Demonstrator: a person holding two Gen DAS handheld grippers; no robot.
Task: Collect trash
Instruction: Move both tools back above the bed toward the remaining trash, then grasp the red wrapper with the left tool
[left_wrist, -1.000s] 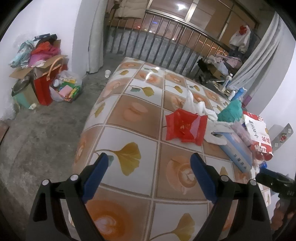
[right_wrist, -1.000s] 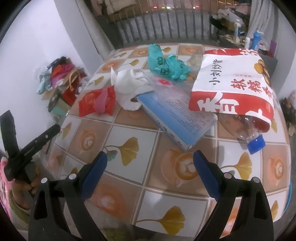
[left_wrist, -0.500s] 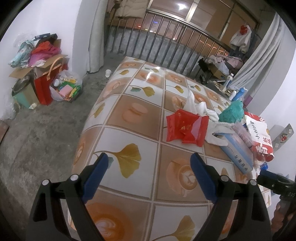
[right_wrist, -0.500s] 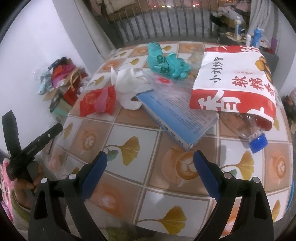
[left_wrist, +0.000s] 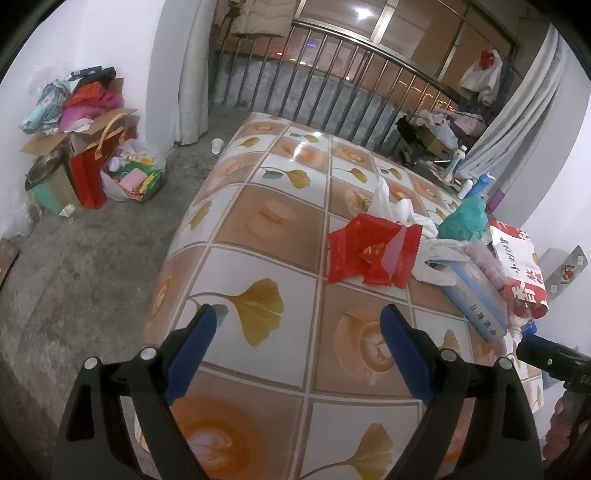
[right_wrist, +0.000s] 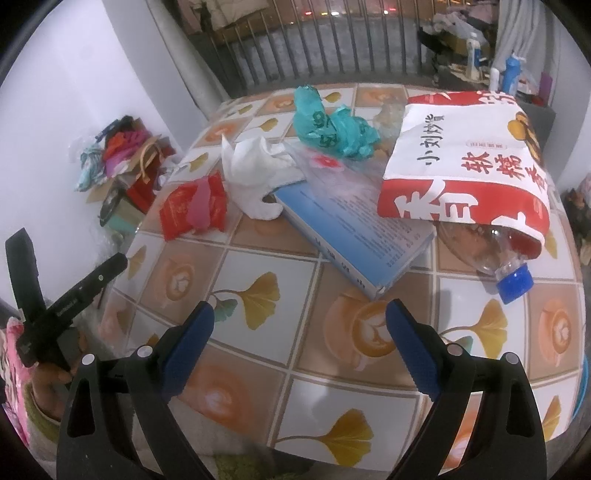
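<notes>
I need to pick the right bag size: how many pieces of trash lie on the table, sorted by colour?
Red: 1, wrapper
White: 1, tissue
Teal: 1, bag
Blue: 1, box
Red and white: 1, snack bag
Clear: 2, bottle and film
Total: 7

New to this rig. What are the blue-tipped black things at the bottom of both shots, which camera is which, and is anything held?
No robot: a person holds a pair of tongs in each hand, each with a fisheye camera looking along its fingers. One view shows the left tongs, the other the right tongs. Both are open and empty above the tiled table. On it lie a red wrapper, white tissue, a teal bag, a blue box, a red-and-white bag and a plastic bottle.
</notes>
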